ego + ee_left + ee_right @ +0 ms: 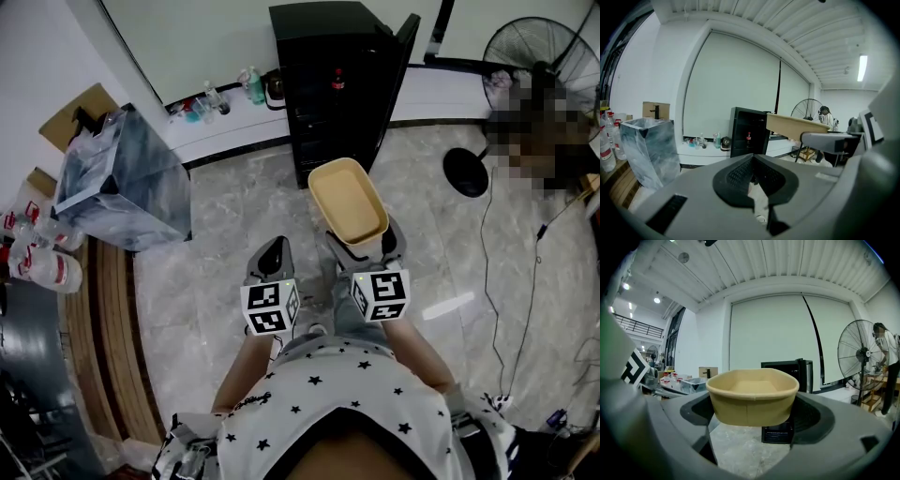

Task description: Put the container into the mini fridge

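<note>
Both tongs are held out low in front of the person's body, side by side and pointing toward the mini fridge (323, 84), their marker cubes close to the star-printed shirt (347, 394). The right tongs (364, 251) reach a little farther forward and pinch the tan container (349, 200) by its near end: in the right gripper view its wall sits between the two jaws, one on each side, the rim level and the open top facing up, with nothing visible inside. The left tongs (272, 255) are just beside them, pressed together at the tips and carrying nothing. The container hangs in the air over the marble floor (234, 225), short of the fridge and roughly in line with its opening. The fridge door (403, 56) is swung wide to the right, and a red-labelled bottle (337, 80) stands on a shelf inside. Bare floor lies between the container and the fridge front. To the left a lined bin (122, 178) stands well apart from the path. A low white surface (225, 127) along the wall, left of the fridge, carries several small bottles. To the right stand a floor fan (534, 56) with its round base (466, 172), and a cable (525, 281) trails across the floor.
</note>
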{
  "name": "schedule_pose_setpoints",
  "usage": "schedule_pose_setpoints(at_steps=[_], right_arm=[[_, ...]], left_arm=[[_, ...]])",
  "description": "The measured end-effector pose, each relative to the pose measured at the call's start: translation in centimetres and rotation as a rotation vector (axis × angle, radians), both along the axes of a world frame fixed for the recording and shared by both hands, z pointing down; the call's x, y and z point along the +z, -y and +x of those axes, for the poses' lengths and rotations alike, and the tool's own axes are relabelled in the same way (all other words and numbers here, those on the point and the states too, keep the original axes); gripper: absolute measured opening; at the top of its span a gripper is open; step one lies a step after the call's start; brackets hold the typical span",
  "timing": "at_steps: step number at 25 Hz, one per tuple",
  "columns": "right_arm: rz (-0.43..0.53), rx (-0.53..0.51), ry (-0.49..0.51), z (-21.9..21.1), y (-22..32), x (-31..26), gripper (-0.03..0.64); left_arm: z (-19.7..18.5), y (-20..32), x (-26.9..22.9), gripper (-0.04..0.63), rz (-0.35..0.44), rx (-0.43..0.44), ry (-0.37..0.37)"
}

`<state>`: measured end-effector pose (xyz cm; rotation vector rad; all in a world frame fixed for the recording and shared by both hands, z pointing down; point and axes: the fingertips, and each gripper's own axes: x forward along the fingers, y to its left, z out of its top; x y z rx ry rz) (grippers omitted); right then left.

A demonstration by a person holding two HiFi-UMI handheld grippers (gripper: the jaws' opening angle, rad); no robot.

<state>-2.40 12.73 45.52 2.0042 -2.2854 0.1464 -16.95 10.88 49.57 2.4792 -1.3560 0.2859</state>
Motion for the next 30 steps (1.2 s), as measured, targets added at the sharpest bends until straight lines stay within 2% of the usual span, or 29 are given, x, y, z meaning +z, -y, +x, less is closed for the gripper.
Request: schedule_pose_setpoints(at_steps=[14, 30], right_arm=[[0.027, -0.046, -0.006, 5.7, 11.8, -1.6, 0.499], [0.024, -0.142, -0.025, 12.6, 25.8, -2.1, 0.499]], left_arm=[[5.8, 10.9, -1.3, 0.012, 0.017, -0.035, 0.005], [12.4, 23.0, -1.9, 0.012, 0.018, -0.131, 0.005]])
